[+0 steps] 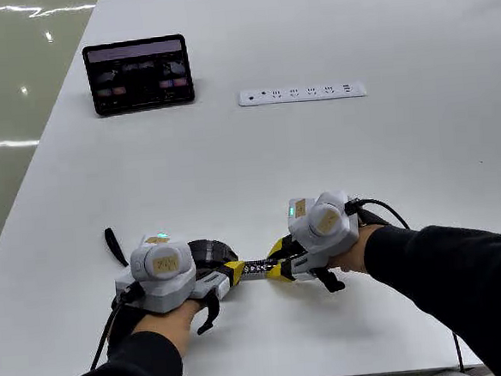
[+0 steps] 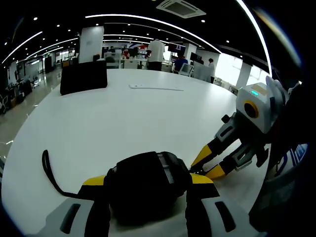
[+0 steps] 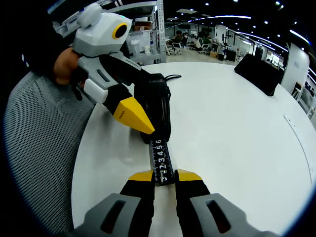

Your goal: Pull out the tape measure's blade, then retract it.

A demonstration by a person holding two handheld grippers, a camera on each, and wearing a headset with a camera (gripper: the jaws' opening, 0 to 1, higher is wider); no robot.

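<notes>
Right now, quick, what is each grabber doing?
Left gripper: closed on the tape measure.
Right gripper: closed on the blade, near its end.

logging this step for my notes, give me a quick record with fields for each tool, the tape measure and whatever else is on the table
left tool: shut on tape measure case
right tool: shut on blade, near its end
blade state: a short stretch pulled out, spanning case to right tool
wrist strap: loose on white table, left of case
far side: tablet, propped up; power strip, lying flat
</notes>
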